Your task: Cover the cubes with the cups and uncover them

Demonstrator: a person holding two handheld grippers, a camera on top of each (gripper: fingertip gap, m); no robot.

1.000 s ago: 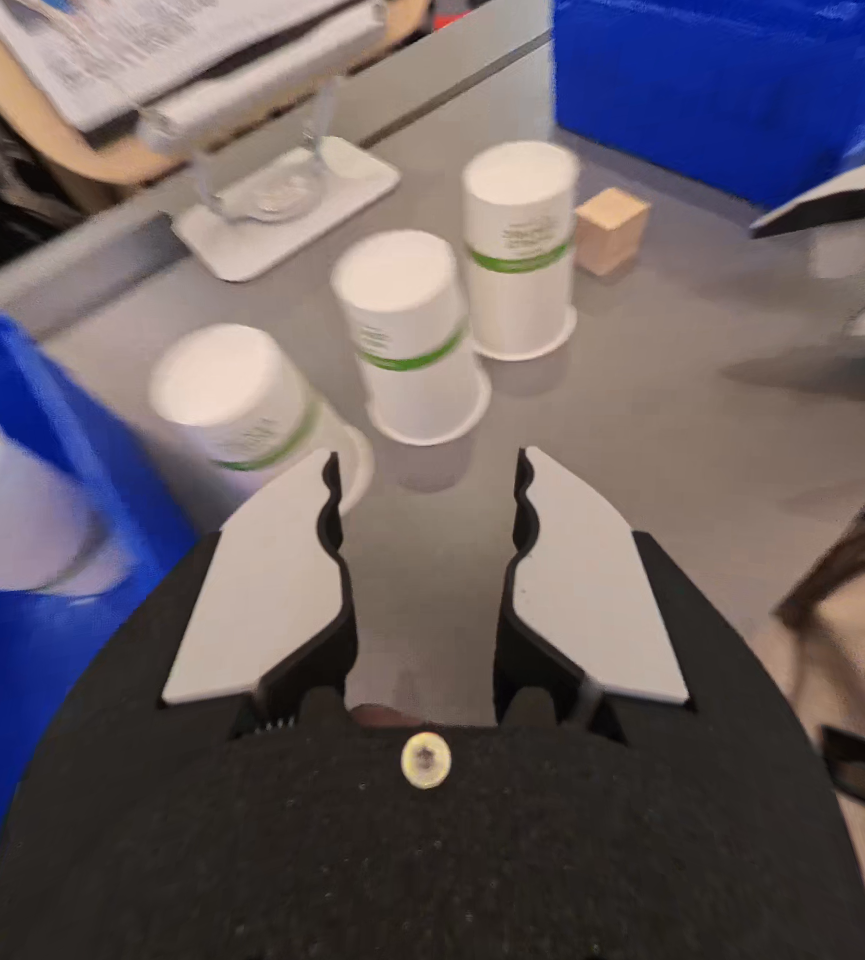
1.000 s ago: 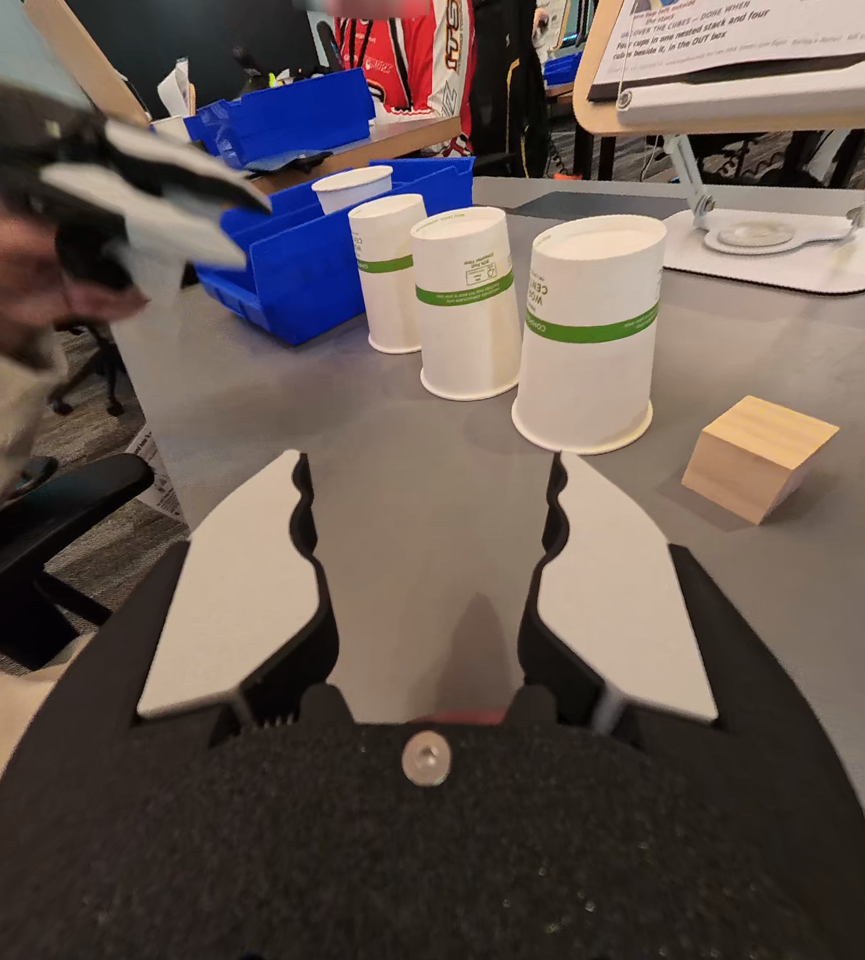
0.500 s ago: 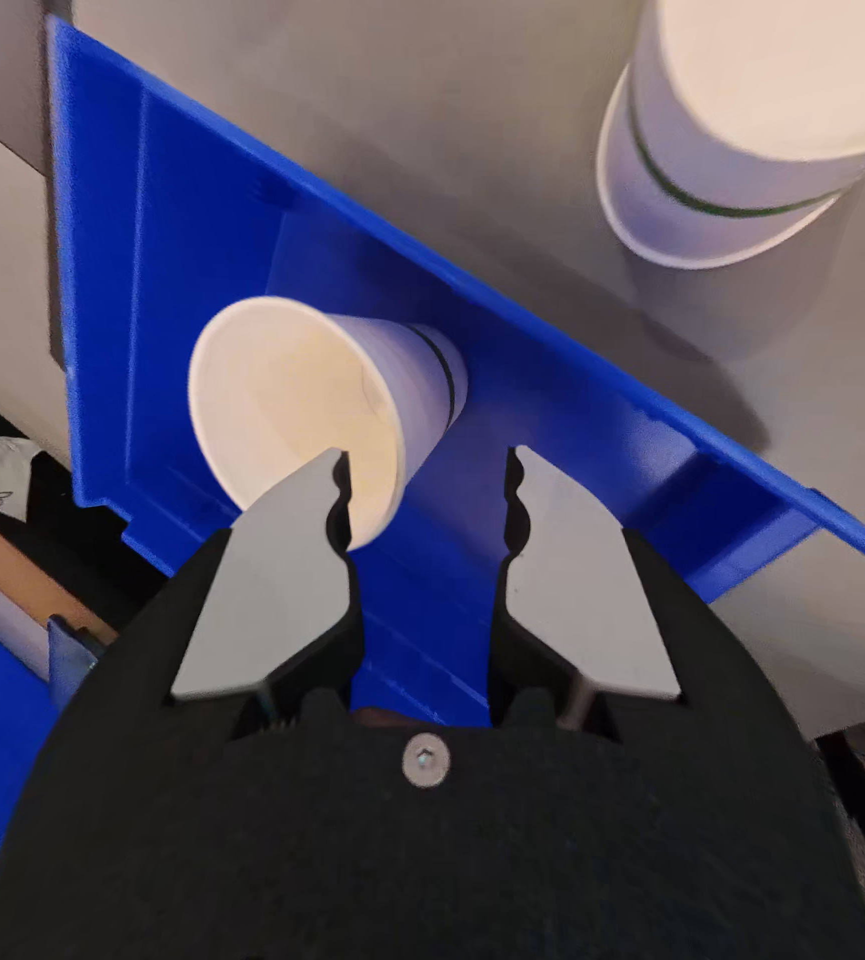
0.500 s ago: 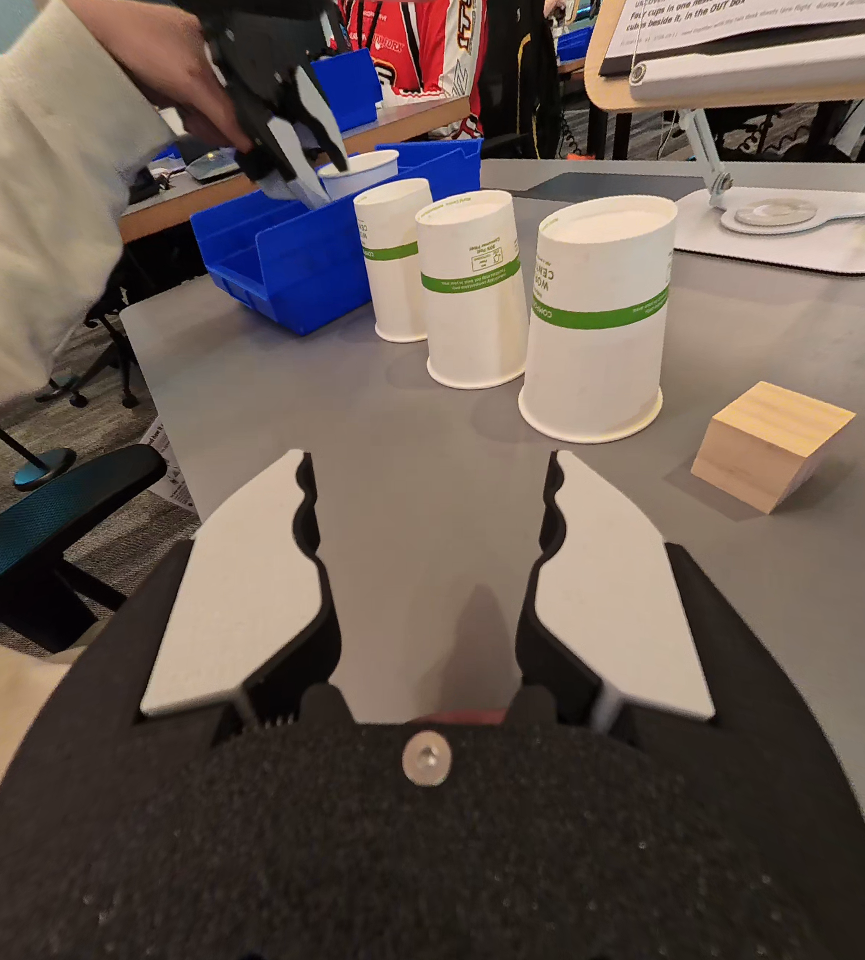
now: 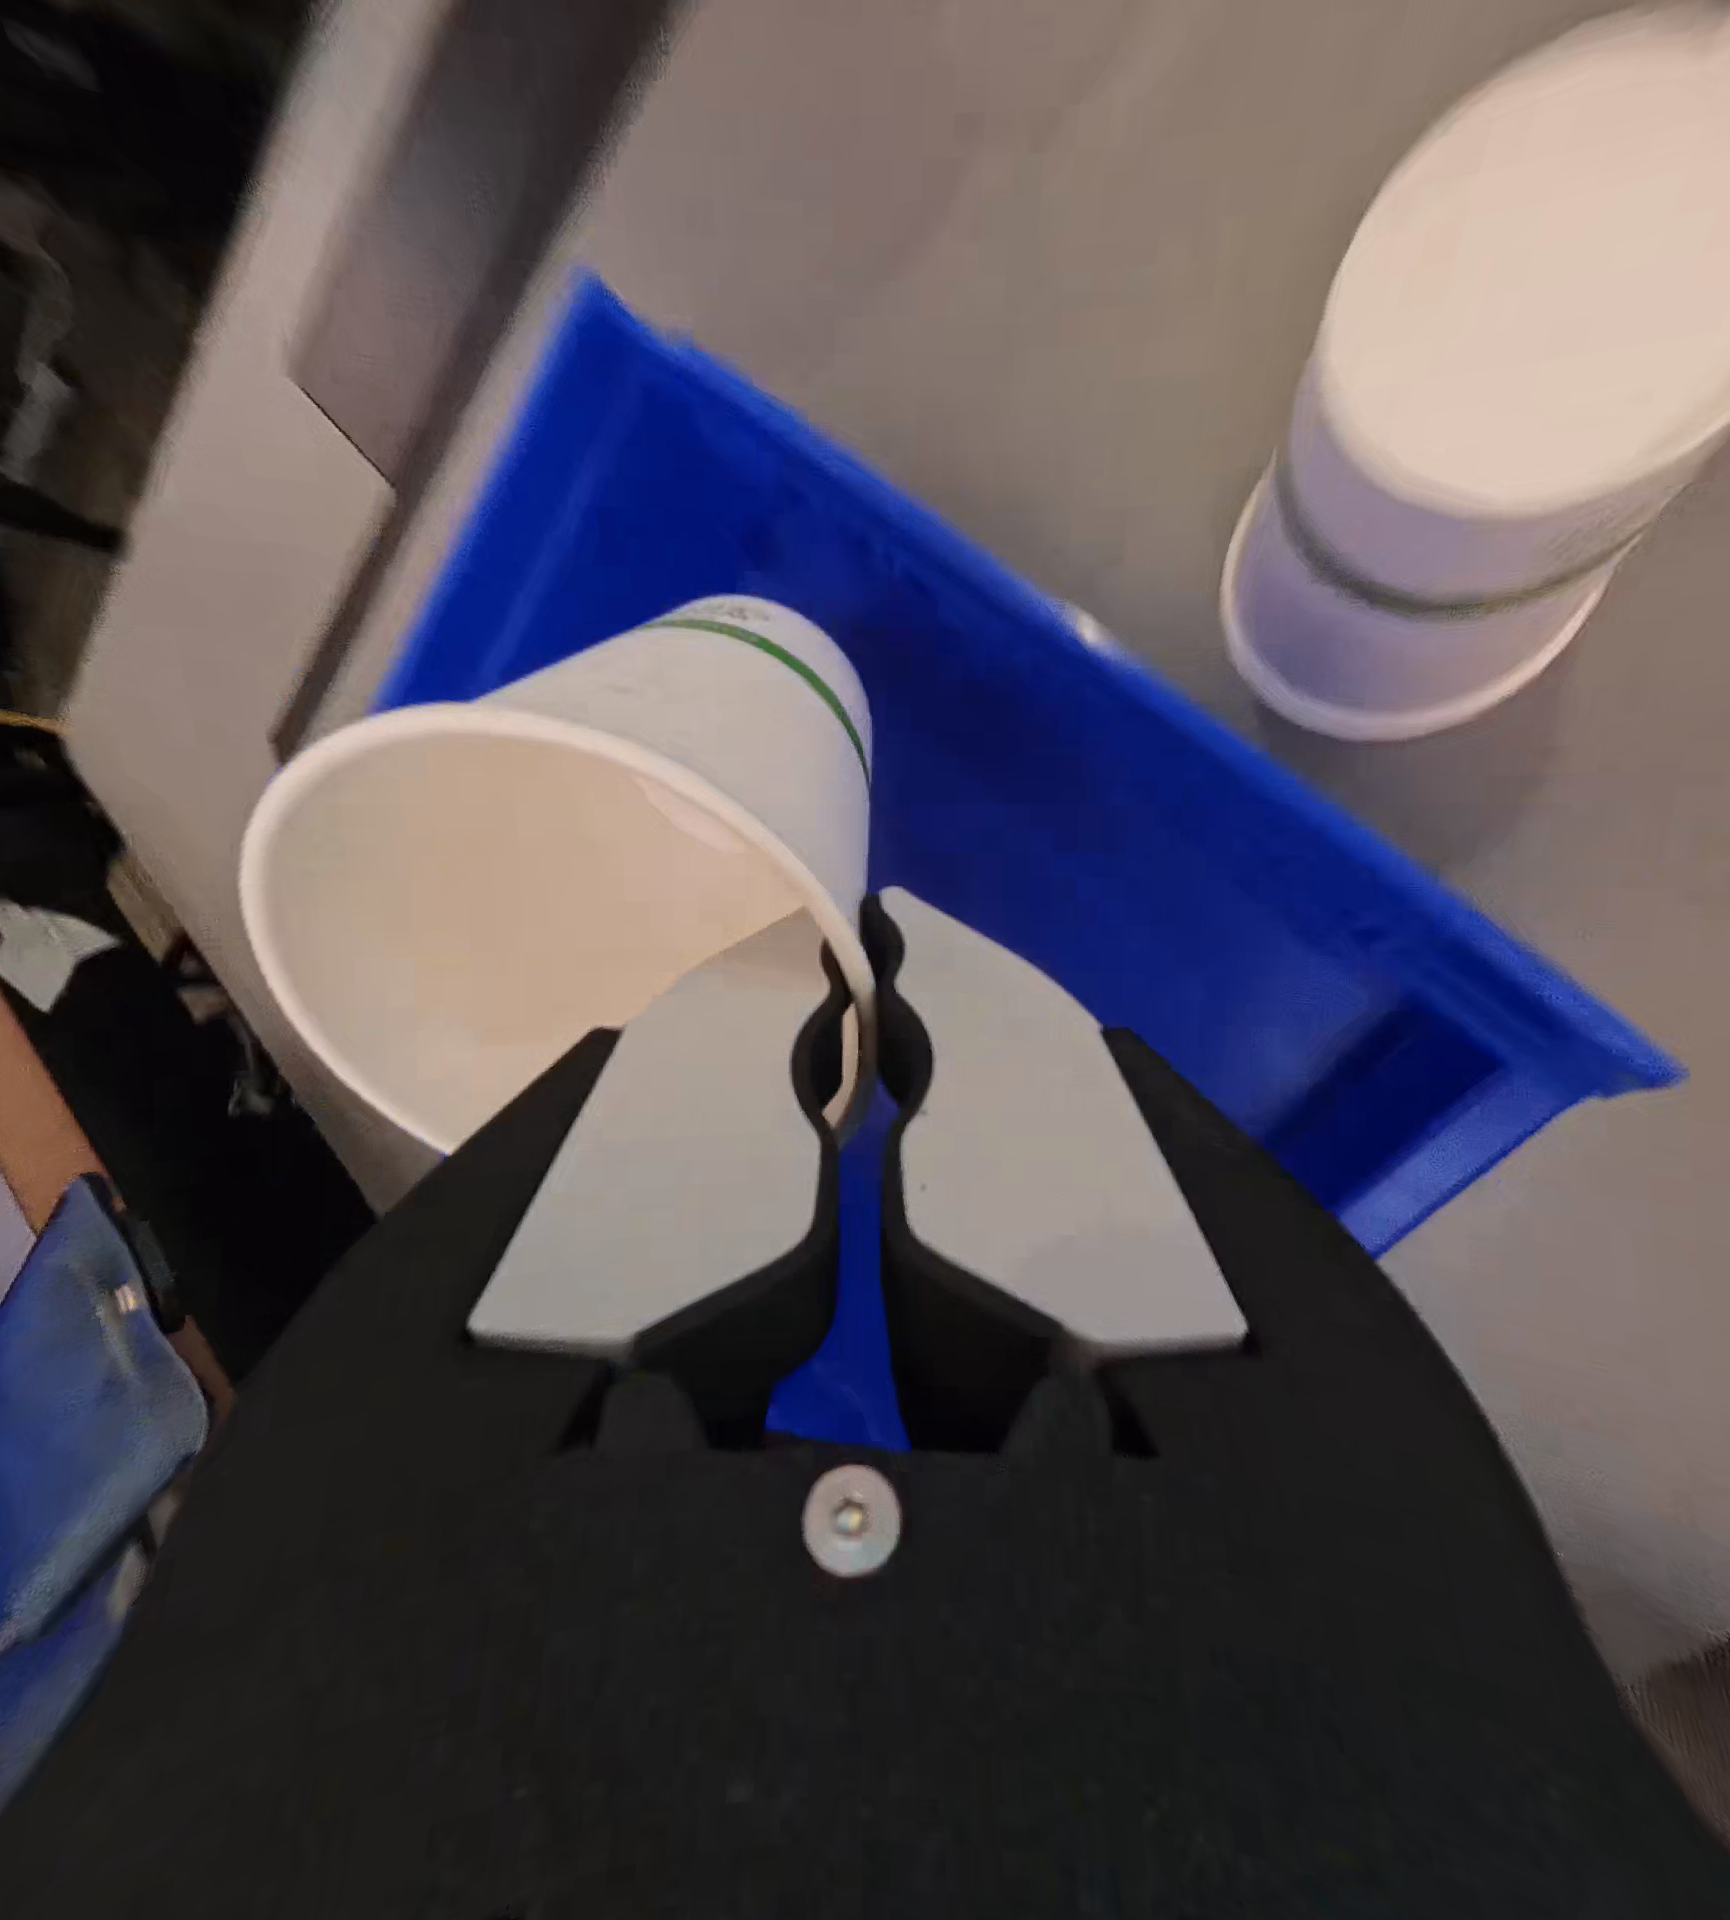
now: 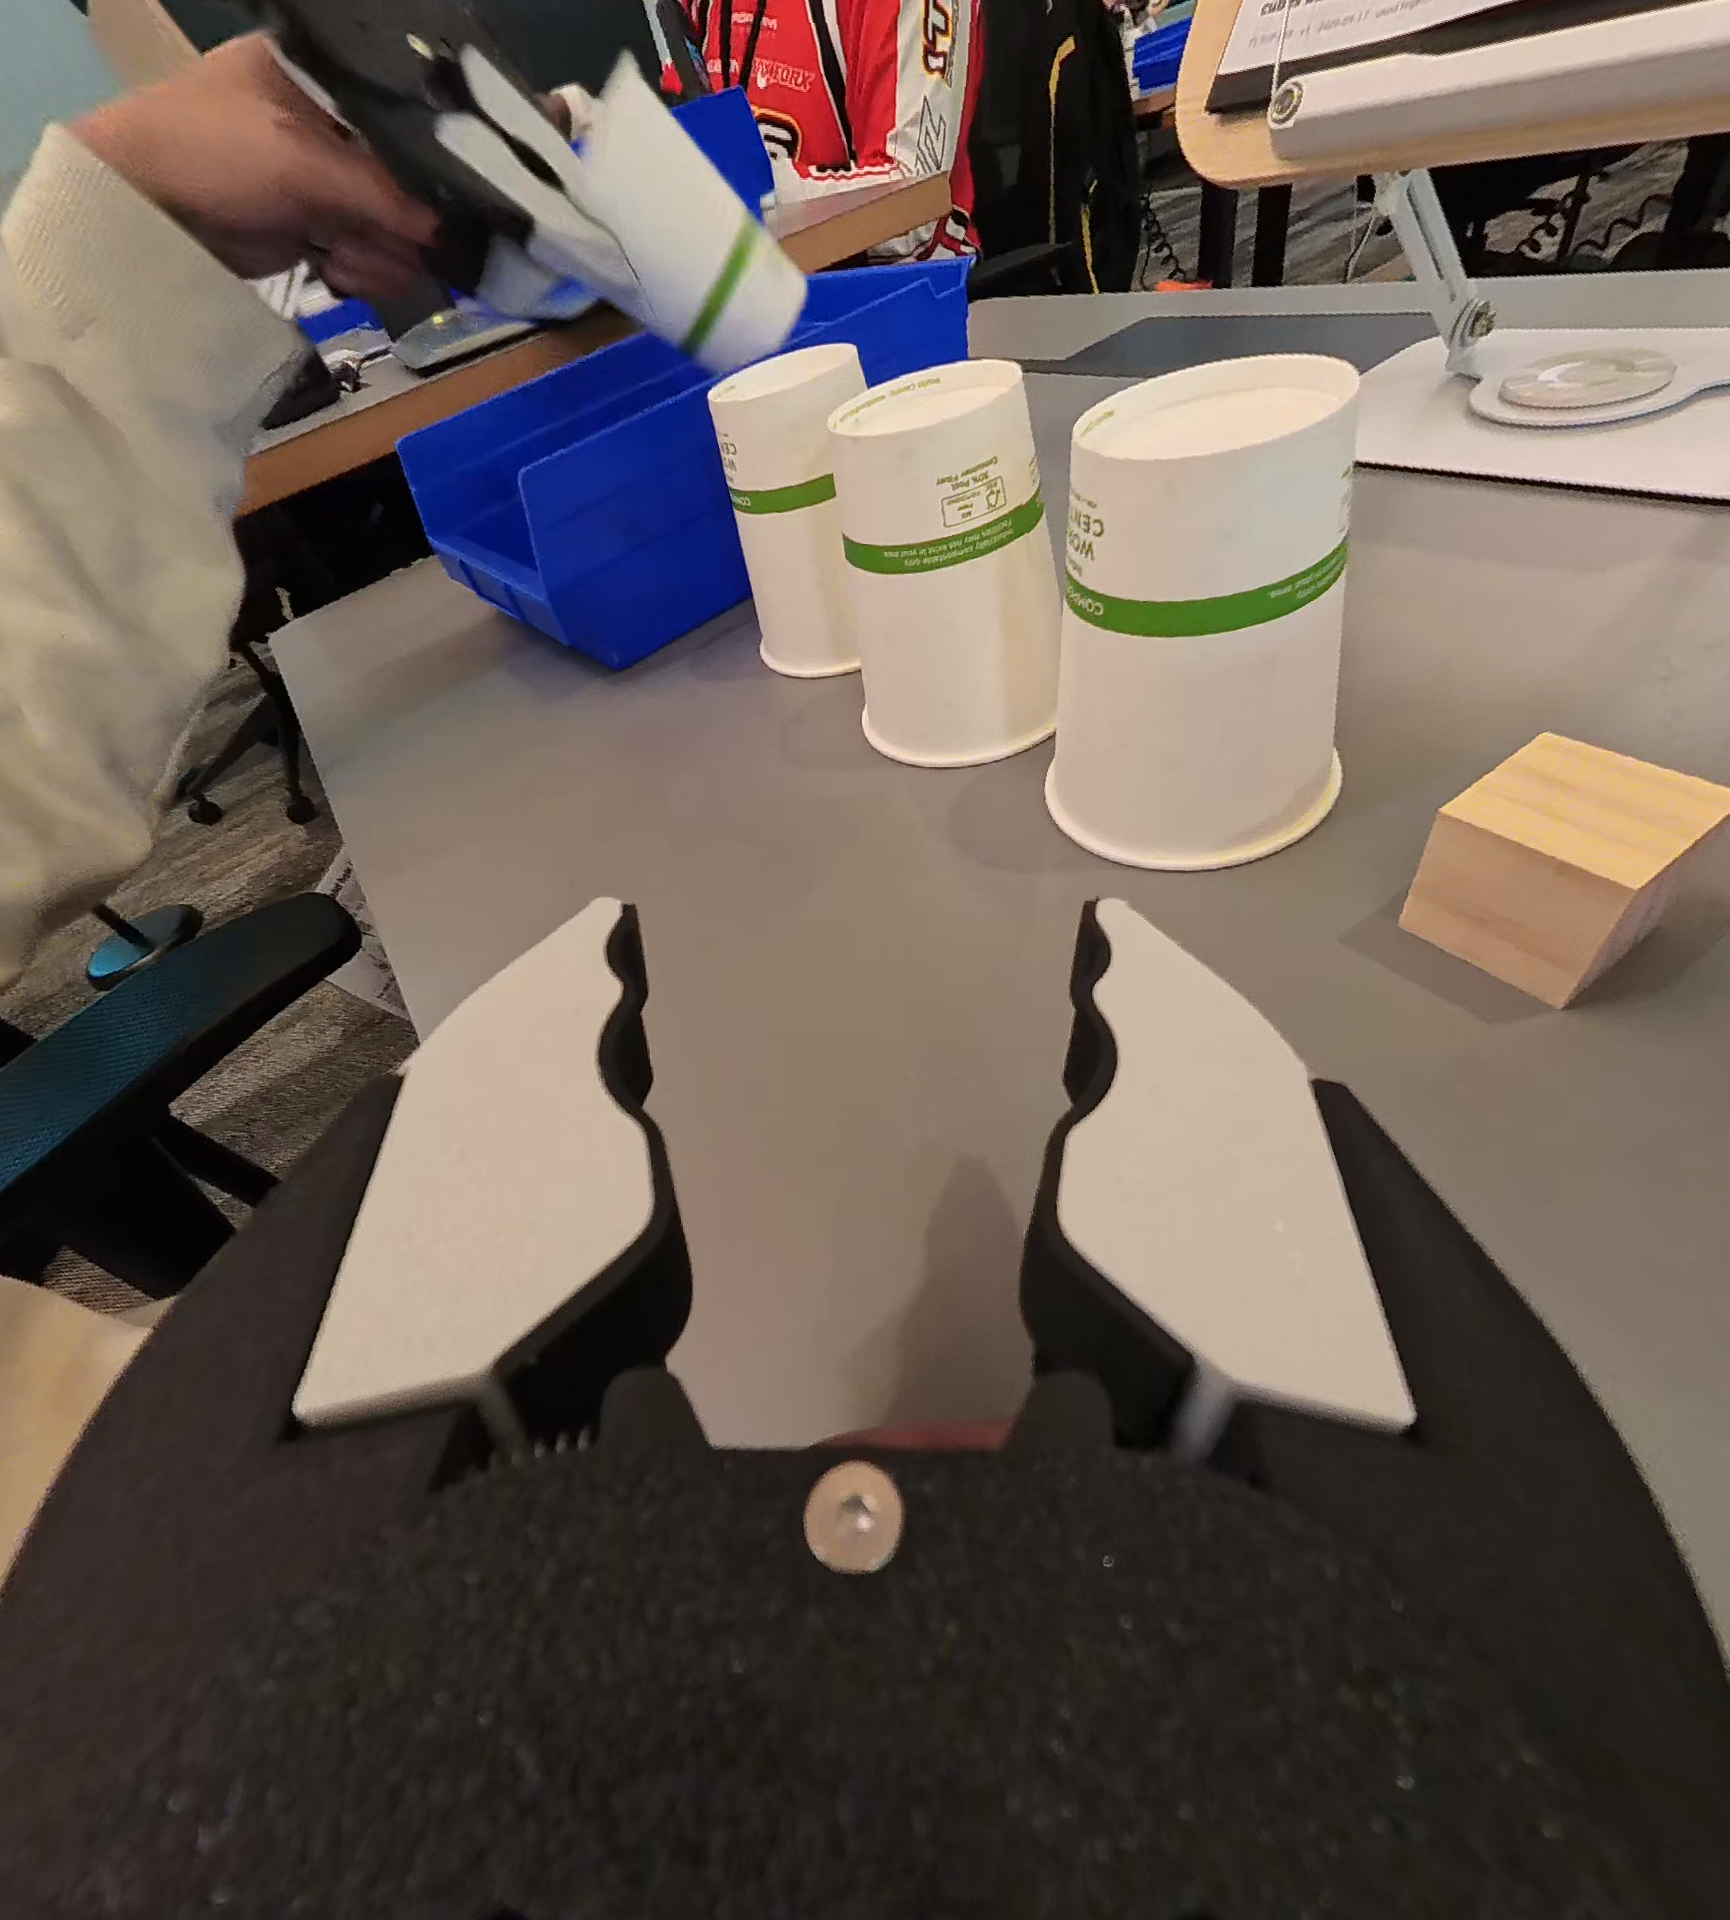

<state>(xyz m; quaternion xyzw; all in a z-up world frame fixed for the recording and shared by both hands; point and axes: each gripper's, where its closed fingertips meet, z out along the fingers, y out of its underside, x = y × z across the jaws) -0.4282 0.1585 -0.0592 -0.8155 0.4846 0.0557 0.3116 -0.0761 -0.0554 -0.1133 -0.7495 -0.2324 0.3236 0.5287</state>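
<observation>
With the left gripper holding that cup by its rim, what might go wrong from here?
1. The left gripper pinches only the thin rim of the cup, so it may crease or slip free.
2. Swinging to the cube, the tilted cup could topple the three upturned cups in its way.

grey table (image 6: pixel 840 852) | three upturned cups (image 6: pixel 944 582) – wooden cube (image 6: pixel 1567 862) | blue bin (image 6: pixel 622 520), perhaps overhanging

Office or lab workspace: grey desk (image 6: pixel 840 987), blue parts bins (image 6: pixel 632 520) at its far left corner, rolling chair (image 6: pixel 113 1060) on carpet, more desks (image 6: pixel 528 364) behind, document stand (image 6: pixel 1567 416) at far edge.
</observation>
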